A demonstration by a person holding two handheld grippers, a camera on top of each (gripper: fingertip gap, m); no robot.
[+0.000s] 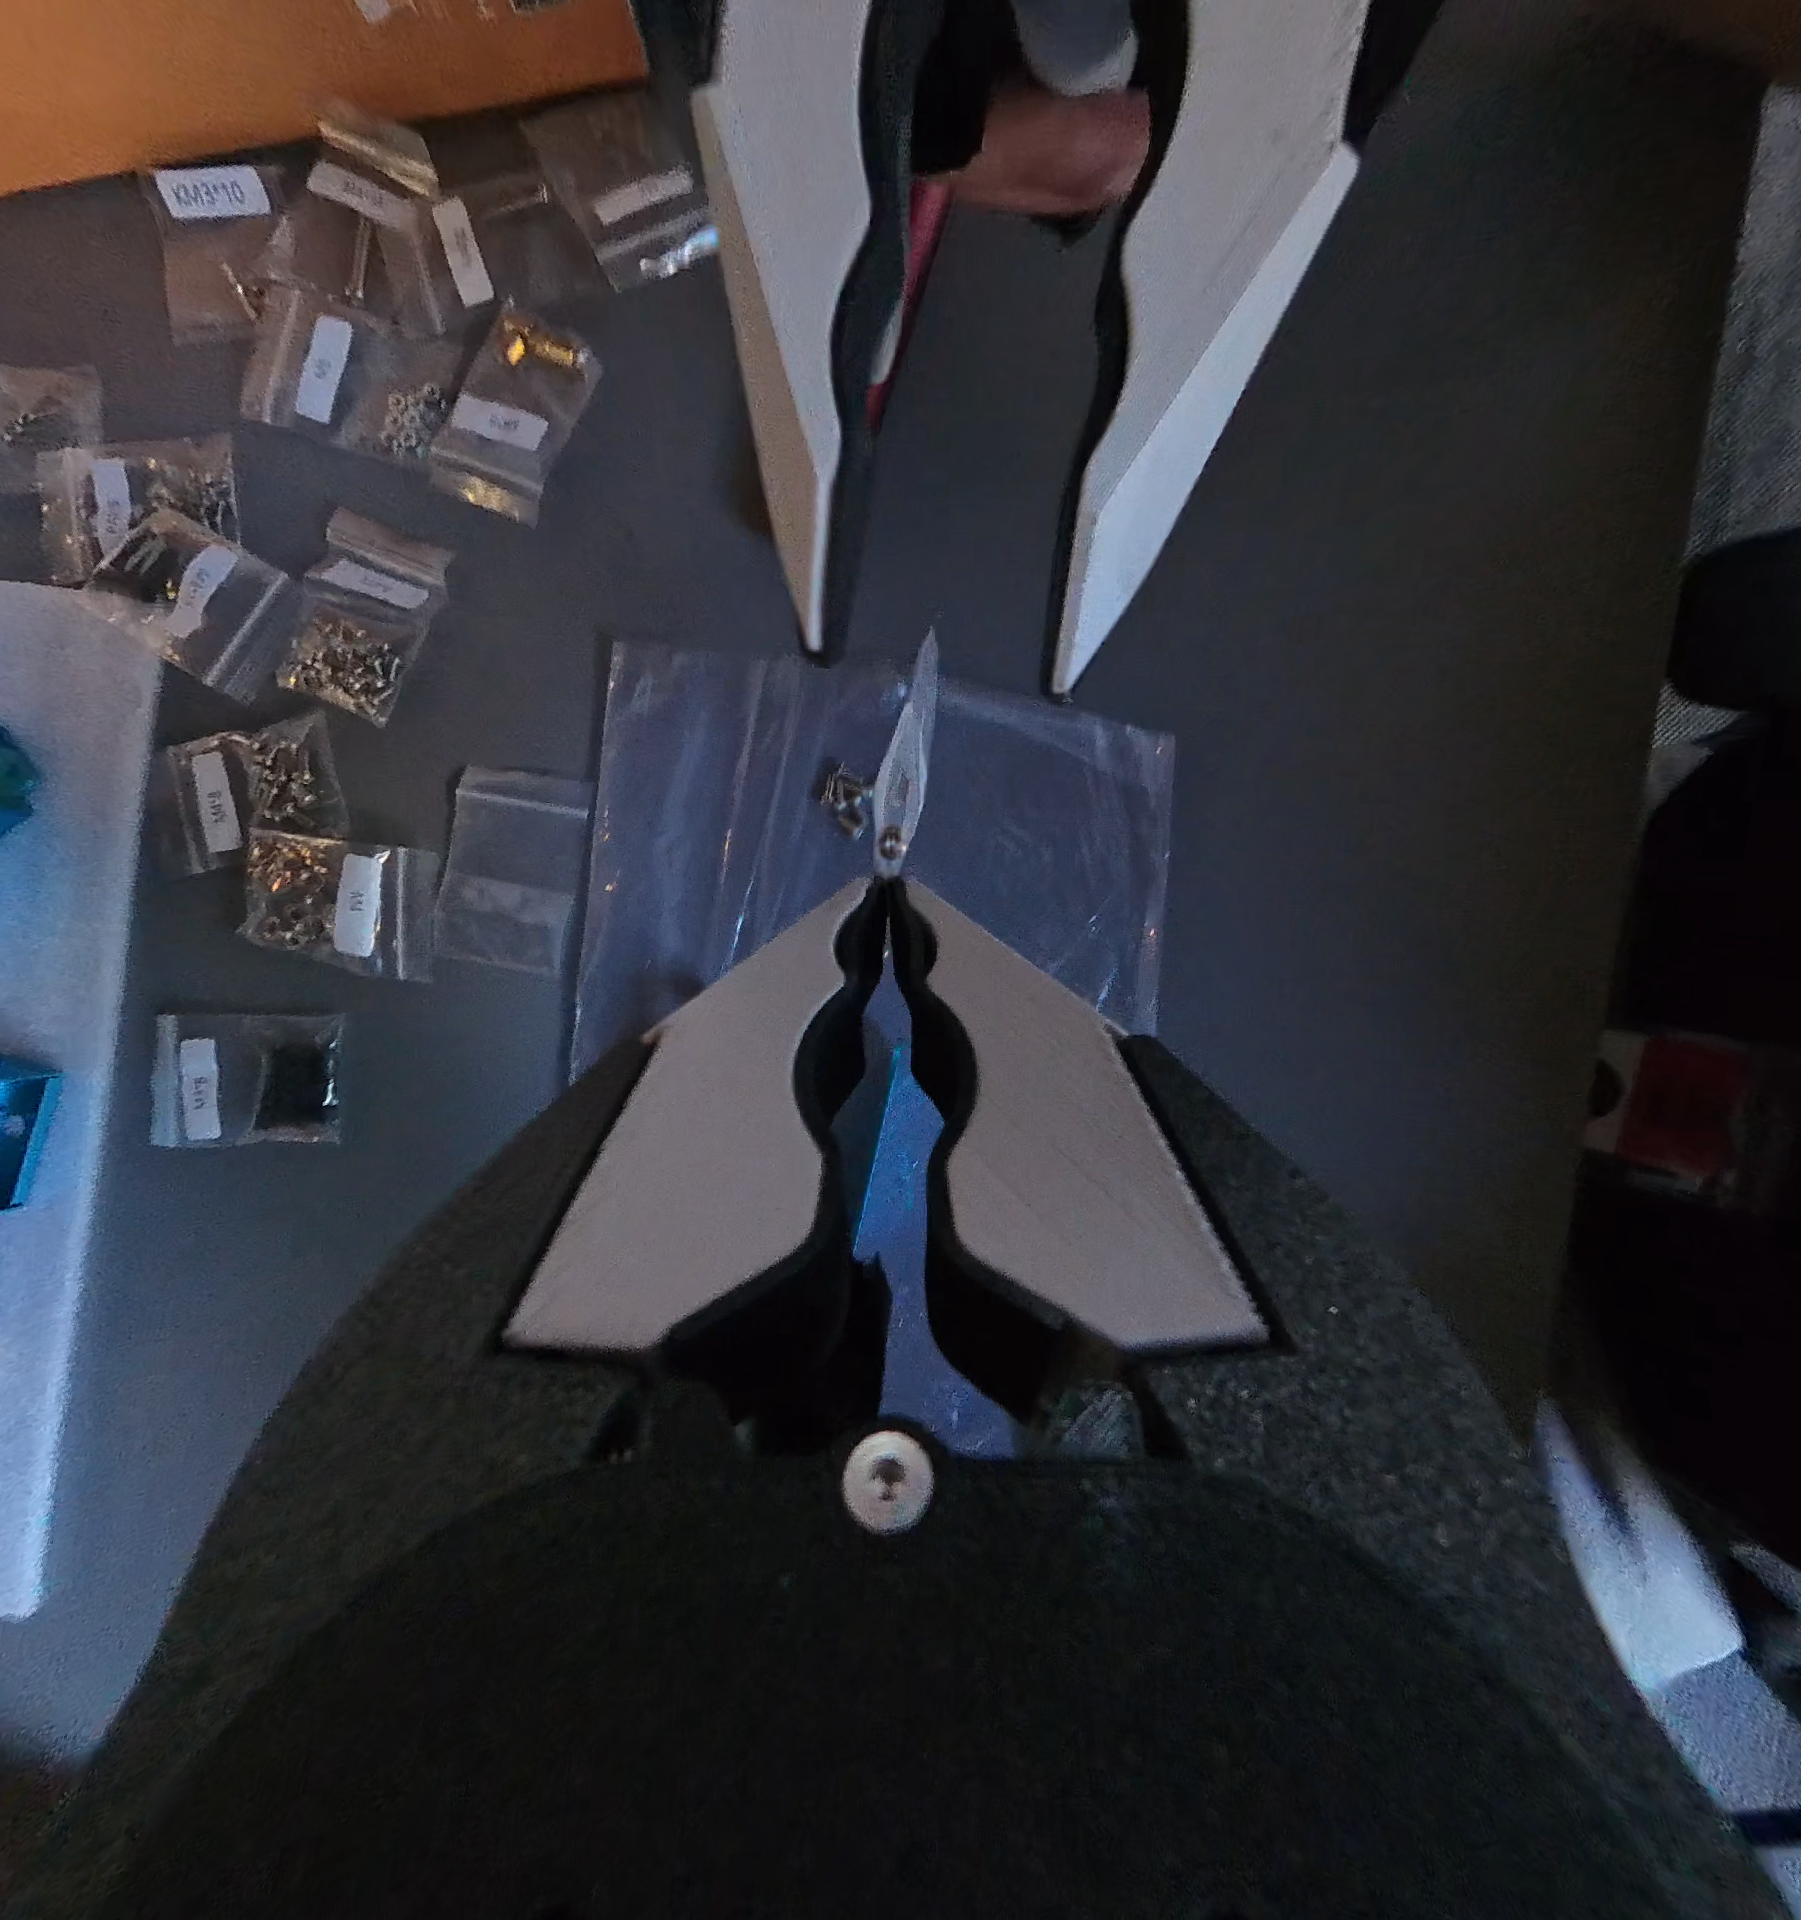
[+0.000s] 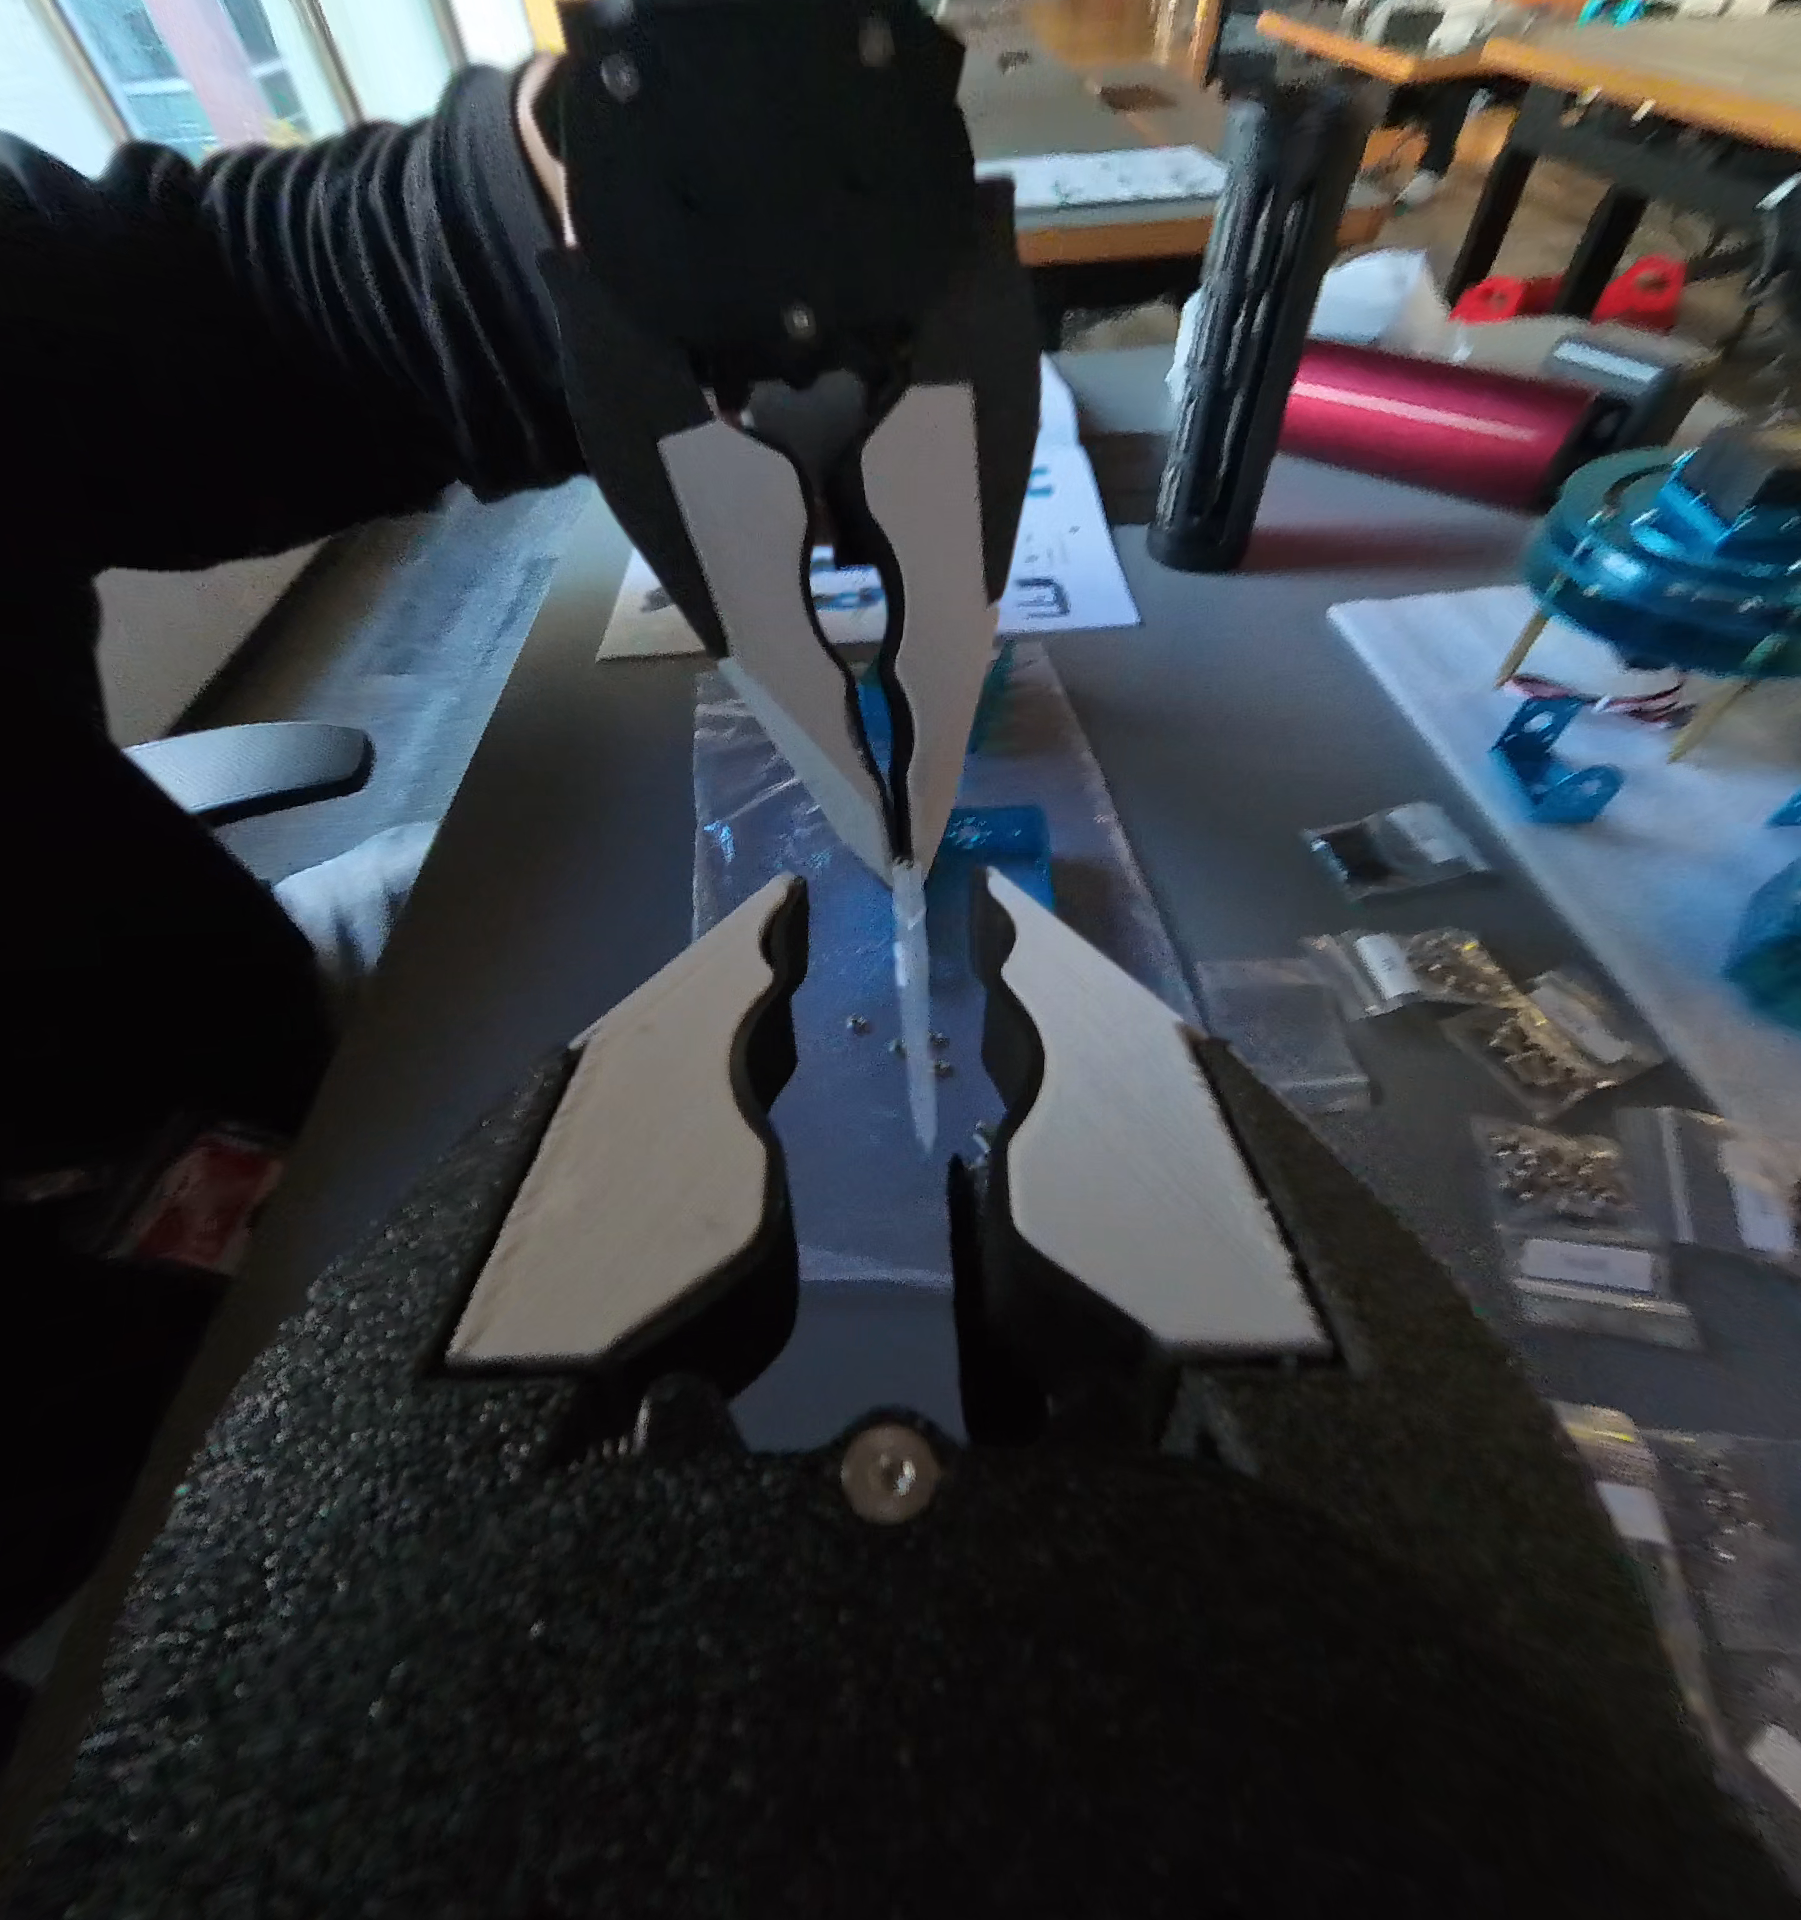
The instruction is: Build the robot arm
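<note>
At frame centre, the left gripper (image 1: 883, 883) has its jaws pinched tight on a small clear plastic zip bag (image 1: 906, 748), held edge-on above a large clear plastic sheet (image 1: 1041, 831) on the dark grey table (image 1: 1343, 623). A few small metal screws (image 1: 844, 800) lie loose on the sheet just left of it. The right gripper (image 1: 943, 670), upper centre, hovers with jaws apart, holding nothing. Labelled screw bags (image 1: 356, 644) crowd the left.
</note>
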